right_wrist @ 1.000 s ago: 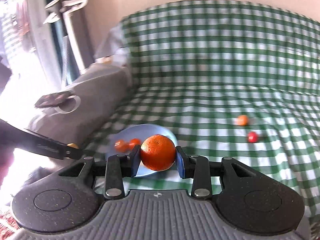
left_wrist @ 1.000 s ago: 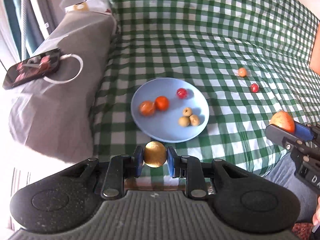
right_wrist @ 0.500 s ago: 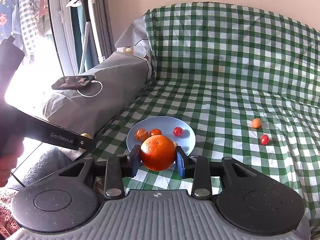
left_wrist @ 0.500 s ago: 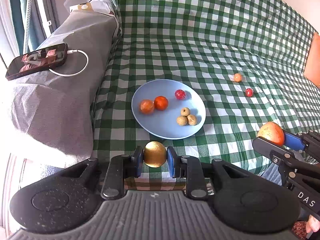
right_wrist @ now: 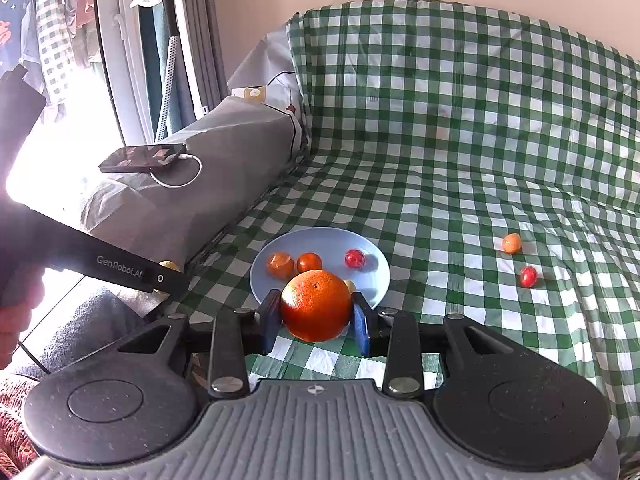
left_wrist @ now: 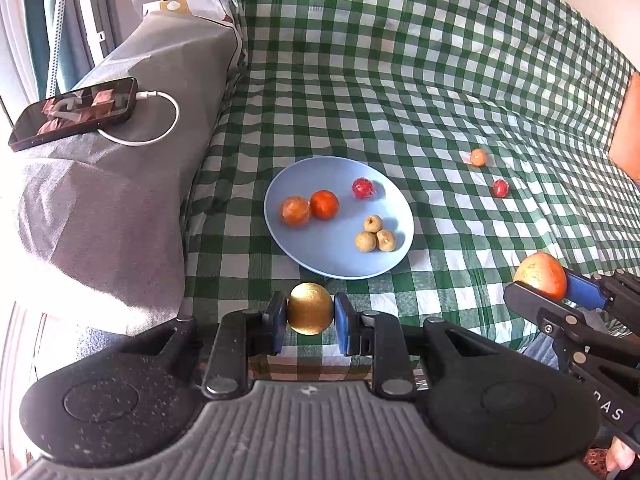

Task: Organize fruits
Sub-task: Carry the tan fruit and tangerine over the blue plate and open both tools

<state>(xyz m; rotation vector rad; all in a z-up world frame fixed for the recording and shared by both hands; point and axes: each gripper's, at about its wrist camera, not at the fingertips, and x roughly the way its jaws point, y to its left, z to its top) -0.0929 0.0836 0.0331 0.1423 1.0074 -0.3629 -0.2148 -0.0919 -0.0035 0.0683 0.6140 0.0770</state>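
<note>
The left claw sits at the bottom centre of its view, level and pointing up the frame, clenched on a golden round fruit just below the blue plate. The right claw is likewise low and centred in its view, gripping a large orange in front of the plate's near edge. On the plate lie two small orange fruits, a red one and three tan ones. Right of the plate, a small orange fruit and a red fruit rest on the checked bed cover.
</note>
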